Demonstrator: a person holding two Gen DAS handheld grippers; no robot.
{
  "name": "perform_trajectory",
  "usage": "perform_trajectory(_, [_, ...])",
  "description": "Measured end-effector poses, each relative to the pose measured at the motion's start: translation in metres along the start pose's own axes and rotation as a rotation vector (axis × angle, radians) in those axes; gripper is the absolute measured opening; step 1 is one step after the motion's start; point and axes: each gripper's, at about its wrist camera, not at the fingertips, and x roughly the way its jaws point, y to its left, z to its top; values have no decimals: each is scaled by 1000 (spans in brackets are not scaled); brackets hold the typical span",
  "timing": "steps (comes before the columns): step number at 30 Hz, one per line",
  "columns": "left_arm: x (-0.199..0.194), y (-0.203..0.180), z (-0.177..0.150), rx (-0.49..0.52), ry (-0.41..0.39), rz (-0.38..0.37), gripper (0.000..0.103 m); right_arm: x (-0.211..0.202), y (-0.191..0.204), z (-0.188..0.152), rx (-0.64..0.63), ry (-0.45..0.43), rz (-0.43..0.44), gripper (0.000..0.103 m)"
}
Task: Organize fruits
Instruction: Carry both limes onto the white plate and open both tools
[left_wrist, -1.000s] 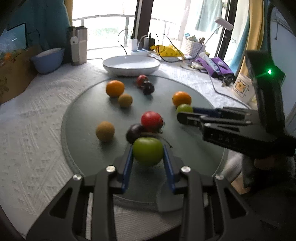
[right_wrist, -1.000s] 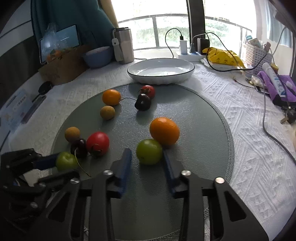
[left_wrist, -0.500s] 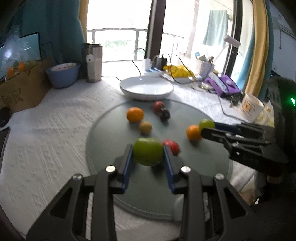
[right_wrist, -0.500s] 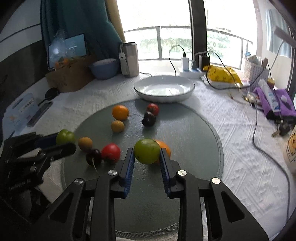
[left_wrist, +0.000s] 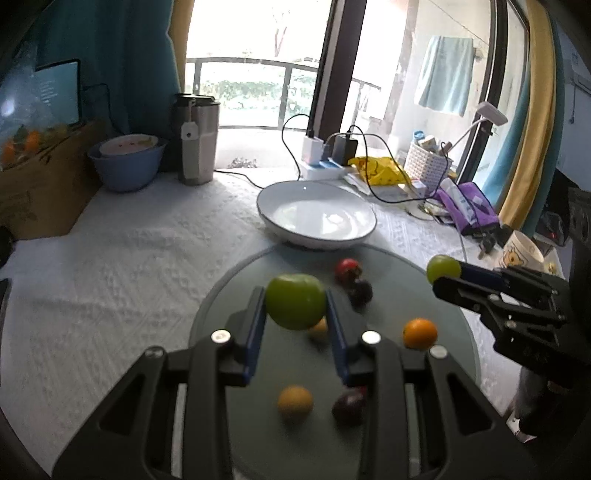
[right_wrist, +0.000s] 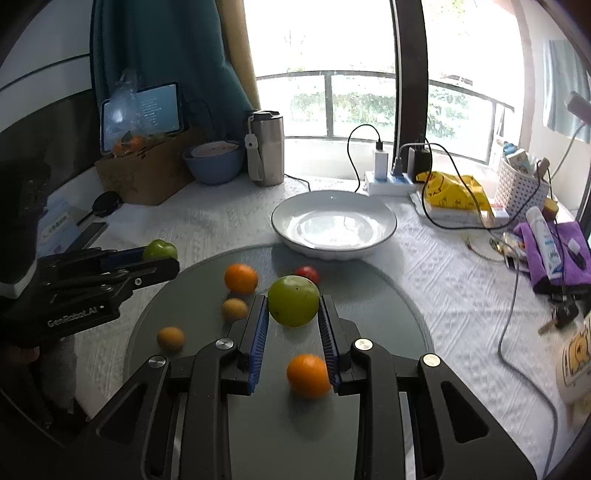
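Above the round grey mat (right_wrist: 388, 295), each gripper carries a green fruit clear of the surface. Left gripper (left_wrist: 295, 306) has its blue pads pressed on a green apple (left_wrist: 295, 301); right gripper (right_wrist: 293, 306) is likewise clamped on a green fruit (right_wrist: 293, 301). Beyond the mat sits an empty white bowl (right_wrist: 334, 225). Two oranges (right_wrist: 241, 277), small yellow fruits (right_wrist: 235, 308) and a red one (right_wrist: 307, 274) lie on the mat.
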Motion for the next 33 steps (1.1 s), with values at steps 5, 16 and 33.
perform_trajectory(5, [23,-1,20,10,16,-19,33,16,-11,15,-5,-7,0,30])
perform_trajectory(16, [73,7,63,71,43,-35,33,65,-39,50,-37,-8,6,30])
perform_trajectory(33, [167,14,113,90,111,-59,33,160,-69,97,-30,95,20,30])
